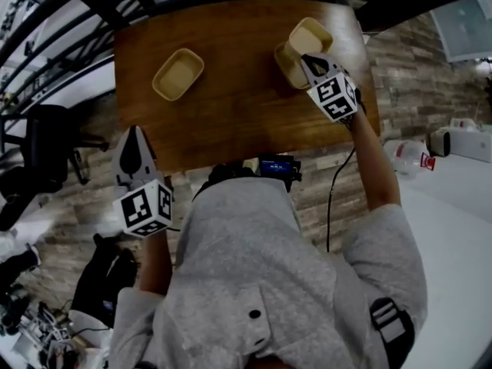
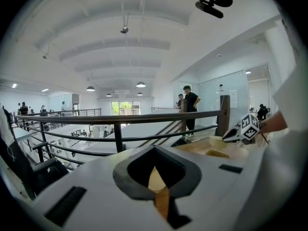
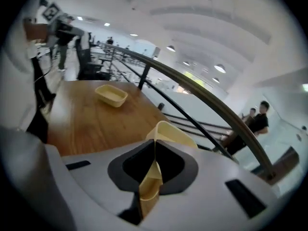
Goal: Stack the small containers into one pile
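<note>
The fingers of my right gripper [image 1: 307, 58] pinch the wall of one tilted container [image 1: 310, 35], held over a second container [image 1: 286, 68]. A third container [image 1: 178, 74] sits well apart on the desk [image 1: 246, 121]. The fingers of my left gripper [image 1: 135, 131] are pressed together and empty.

Three small tan containers are here, all shallow tubs with round corners and open tops. The left container [image 1: 178, 74] sits the right way up on the brown counter [image 1: 238, 102], well apart from the others. The right container [image 1: 287, 68] sits near the counter's right side. The third container [image 1: 310, 34] is tipped in the air beside it, its wall pinched in the right gripper [image 1: 306, 57].
</note>
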Available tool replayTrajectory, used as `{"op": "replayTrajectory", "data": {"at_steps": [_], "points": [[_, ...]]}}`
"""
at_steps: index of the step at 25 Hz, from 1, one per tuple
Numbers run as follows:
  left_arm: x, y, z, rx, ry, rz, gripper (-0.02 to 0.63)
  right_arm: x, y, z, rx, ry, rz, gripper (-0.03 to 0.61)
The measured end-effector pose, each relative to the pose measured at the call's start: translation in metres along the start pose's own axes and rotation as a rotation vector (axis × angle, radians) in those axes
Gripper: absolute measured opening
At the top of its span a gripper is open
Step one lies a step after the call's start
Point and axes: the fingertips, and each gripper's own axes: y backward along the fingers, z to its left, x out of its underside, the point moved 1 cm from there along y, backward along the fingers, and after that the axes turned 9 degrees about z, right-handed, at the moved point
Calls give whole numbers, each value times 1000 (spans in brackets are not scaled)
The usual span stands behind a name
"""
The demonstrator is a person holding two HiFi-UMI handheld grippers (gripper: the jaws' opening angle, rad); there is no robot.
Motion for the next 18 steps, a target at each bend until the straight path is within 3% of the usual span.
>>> {"op": "replayTrajectory", "data": {"at_steps": [4, 11, 14, 18], "points": [[2, -5, -15, 0, -38, 34, 11, 33, 5, 13, -179, 304, -69, 28], [4, -14, -37, -39, -134, 87, 11, 67, -23, 39, -312, 656, -104, 28], [8, -12, -56, -49, -150, 103, 11, 82, -36, 44, -344, 724, -131, 28], [10, -10, -89, -49, -152, 113, 11, 93, -40, 46, -402, 707, -157, 28]]}}
